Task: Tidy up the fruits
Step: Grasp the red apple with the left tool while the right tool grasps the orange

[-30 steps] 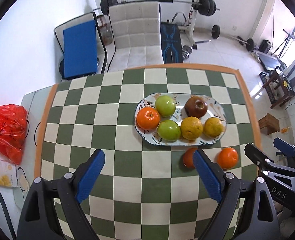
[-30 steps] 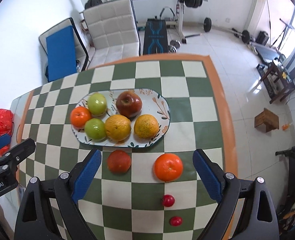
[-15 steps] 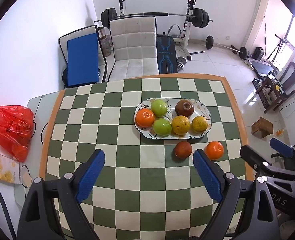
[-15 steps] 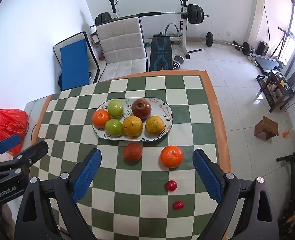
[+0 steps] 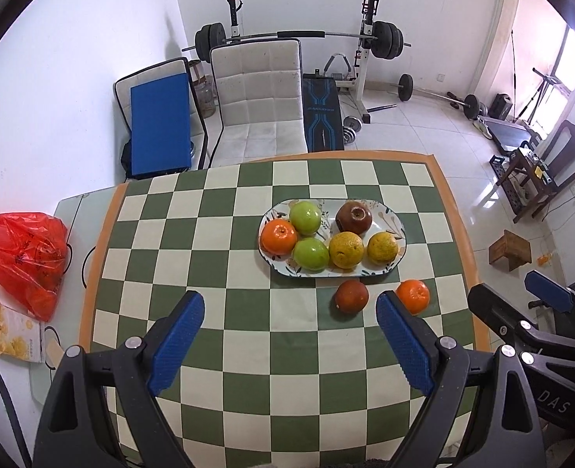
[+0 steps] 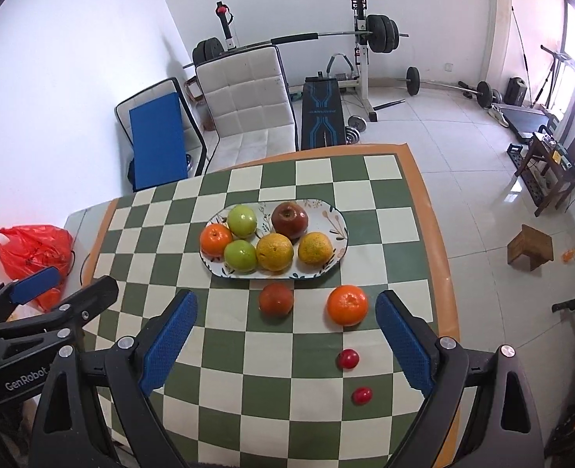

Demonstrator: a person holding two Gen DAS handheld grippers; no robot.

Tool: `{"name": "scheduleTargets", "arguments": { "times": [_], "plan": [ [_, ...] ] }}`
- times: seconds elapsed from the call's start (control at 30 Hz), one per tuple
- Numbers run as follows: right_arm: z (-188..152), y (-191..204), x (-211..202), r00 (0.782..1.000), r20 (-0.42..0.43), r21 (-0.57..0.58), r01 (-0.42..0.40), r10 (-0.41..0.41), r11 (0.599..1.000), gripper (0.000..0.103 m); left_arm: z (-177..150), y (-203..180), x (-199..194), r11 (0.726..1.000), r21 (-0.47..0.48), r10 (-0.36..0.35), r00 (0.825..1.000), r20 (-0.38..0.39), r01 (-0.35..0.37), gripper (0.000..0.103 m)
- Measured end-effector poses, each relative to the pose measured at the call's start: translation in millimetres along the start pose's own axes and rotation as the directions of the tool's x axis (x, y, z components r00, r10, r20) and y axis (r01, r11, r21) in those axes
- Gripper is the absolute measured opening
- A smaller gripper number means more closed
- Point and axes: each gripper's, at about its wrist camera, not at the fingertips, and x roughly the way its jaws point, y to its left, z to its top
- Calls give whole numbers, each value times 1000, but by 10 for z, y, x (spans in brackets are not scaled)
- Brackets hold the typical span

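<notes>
A: Biggest first. Desk [image 5: 248,351] with a green and cream checked cloth, orange border. White padded chair [image 5: 260,97] at its far edge, barbell rack [image 6: 359,31] behind that against the wall.

B: Grippers?

A: Both high above the near side of the desk. Left gripper [image 5: 289,335] has its blue fingers [image 5: 176,337] spread wide, nothing between them. Right gripper [image 6: 285,337] same, fingers [image 6: 402,337] wide, empty.

B: Off to the side?

A: Red plastic bag [image 5: 22,257] on the left part of the desk, off the cloth, with a yellow snack pack [image 5: 2,331] just in front of it.

B: Fruit?

A: Oval patterned plate [image 6: 336,218] mid-desk holds six: two green apples [image 6: 241,220], a dark red apple [image 6: 289,220], an orange tangerine [image 6: 216,240] at its left end, two yellow oranges [image 6: 274,251] along the near rim. All packed close, touching neighbours.

B: Loose ones?

A: Dark red-brown fruit [image 6: 275,299] on the cloth just in front of the plate, apart from it. Bright loose orange [image 6: 347,305] to its right, near but not touching. Two small red tomatoes [image 6: 348,358], closer to the camera, one behind the other. In the right wrist view, all four sit in the gap between the right fingers.
</notes>
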Motion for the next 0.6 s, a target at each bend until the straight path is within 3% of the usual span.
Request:
{"name": "scheduleTargets", "arguments": {
  "times": [0.1,0.17,0.4,0.47,0.6],
  "plan": [
    [53,-65,50,1000,2,11,6,-6,1000,95,72,-24,75,1000,-1,11,1000,-3,-11,92],
    [89,-182,140,1000,-10,36,7,-6,999,95,126,-55,203,1000,9,30,999,-28,-30,103],
    [92,-839,839,990,-138,155,47,-25,987,95,255,-176,927,998,15,56,987,-149,-55,103],
    [56,-1015,1100,983,-180,171,69,-38,983,95,264,-248,1222,999,18,49,976,-211,-46,103],
    [-68,-1260,1635,960,-279,209,70,-9,975,91,208,-397,1791,1000,-4,-2,936,-353,0,103]
  ]
}}
